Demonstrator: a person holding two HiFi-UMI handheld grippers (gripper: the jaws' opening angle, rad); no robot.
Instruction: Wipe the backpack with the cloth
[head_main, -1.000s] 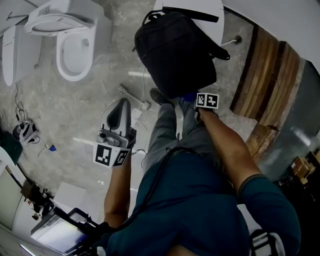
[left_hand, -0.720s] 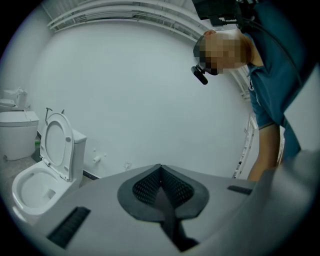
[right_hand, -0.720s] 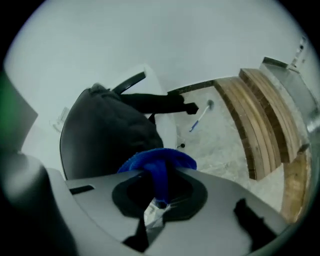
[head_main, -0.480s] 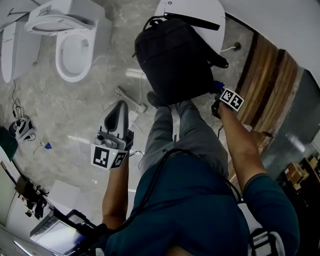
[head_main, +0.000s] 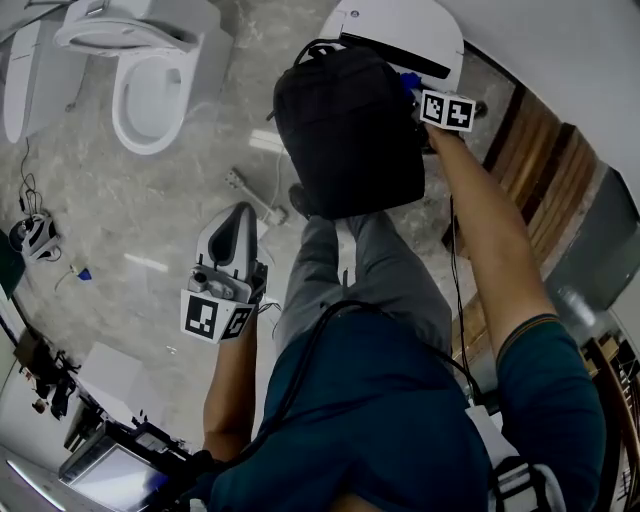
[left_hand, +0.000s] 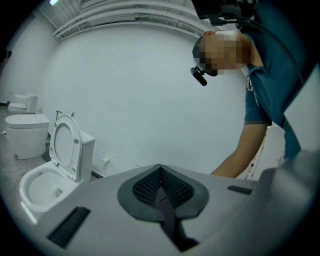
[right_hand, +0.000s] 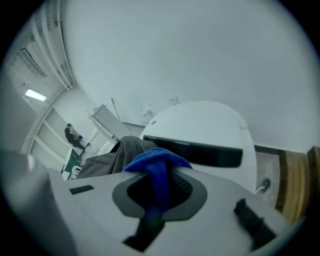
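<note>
**wiping stroke at the top right corner of the backpack**

the black backpack (head_main: 350, 130) rests on a closed white toilet (head_main: 400, 30), leaning out toward the person's legs. the right claw (head_main: 428, 102) is shut on a blue cloth (right_hand: 156, 165), which bunches out past its tips. in the head view the claw sits at the upper right edge of the bag, beside the toilet lid. in the right gripper view the cloth appears to lie against the grey-looking fabric of the bag, though actual contact cannot be confirmed.

the left claw (left_hand: 160, 175) is closed with nothing in it. it hangs low at the person's left side, well apart from the bag, and faces a second toilet (head_main: 150, 90) with its seat up.

the step in hand looks like the wipe itself, worked along the right side and top of the bag. most of the front panel lies open to the head view and seems the likely area for the next pass.

the next move probably calls for dragging the cloth across or down that panel with steady pressure, keeping the grip firm so the cloth does not slip out. the bag is only propped on the lid, so a hard push could shift it; the free left claw could steady it.
</note>
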